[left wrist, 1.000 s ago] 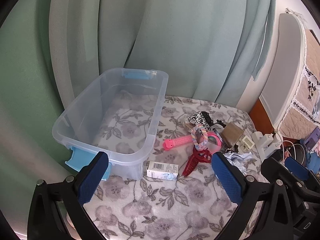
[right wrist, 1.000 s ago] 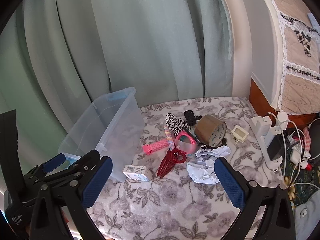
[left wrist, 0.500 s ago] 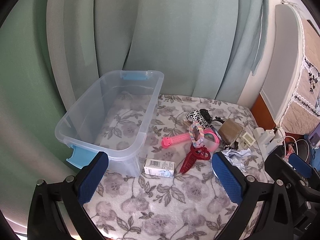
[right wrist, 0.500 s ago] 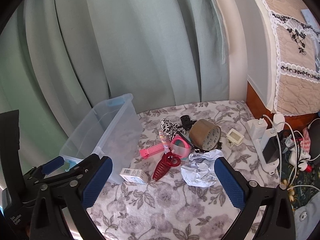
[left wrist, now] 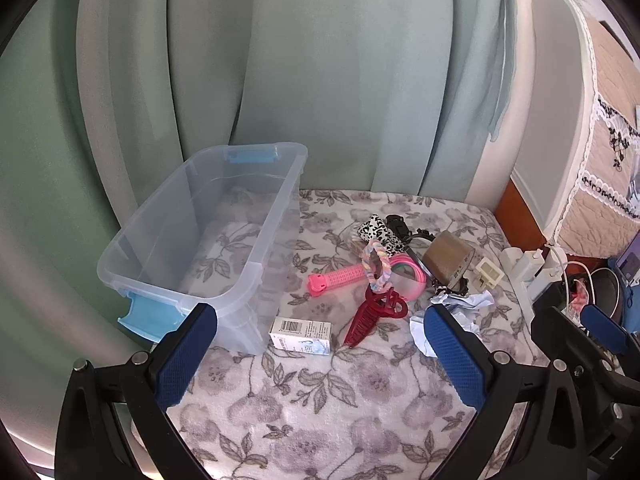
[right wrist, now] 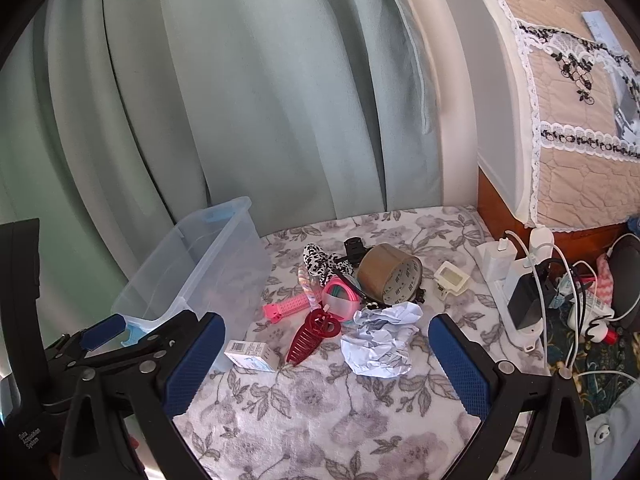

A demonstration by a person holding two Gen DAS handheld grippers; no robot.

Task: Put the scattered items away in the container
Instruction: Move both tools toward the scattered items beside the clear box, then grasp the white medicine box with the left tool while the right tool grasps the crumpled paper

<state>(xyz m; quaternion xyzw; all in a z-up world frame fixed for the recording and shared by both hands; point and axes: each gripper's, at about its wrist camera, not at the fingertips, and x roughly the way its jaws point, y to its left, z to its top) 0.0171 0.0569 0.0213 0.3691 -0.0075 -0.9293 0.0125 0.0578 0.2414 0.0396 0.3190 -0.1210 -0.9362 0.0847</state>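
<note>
Clear plastic bin with blue latches at the far-left corner of the floral-covered desk, against the green curtain — nothing inside, only the floral cloth showing through the bottom.

Scattered pile toward the far-right part of the desk, all outside the bin:
- small white box with barcode, lying just beside the bin's near-right corner
- red hair claw clip, next to the box
- pink comb-like clip, between bin and pile
- pastel braided hair tie standing on edge, touching the pink clip
- pink round case behind the red clip
- black-and-white spotted fabric piece at the back of the pile
- brown tape roll on its side, tilted
- crumpled white paper in front of the tape
- small cream square item right of the tape, near the desk's right edge

White power strip with chargers and cables past the right edge.

Left claw spread wide, empty, hovering over the near edge. Right claw also spread wide, empty, over the near edge — red clip and paper between its blue pads.
</note>
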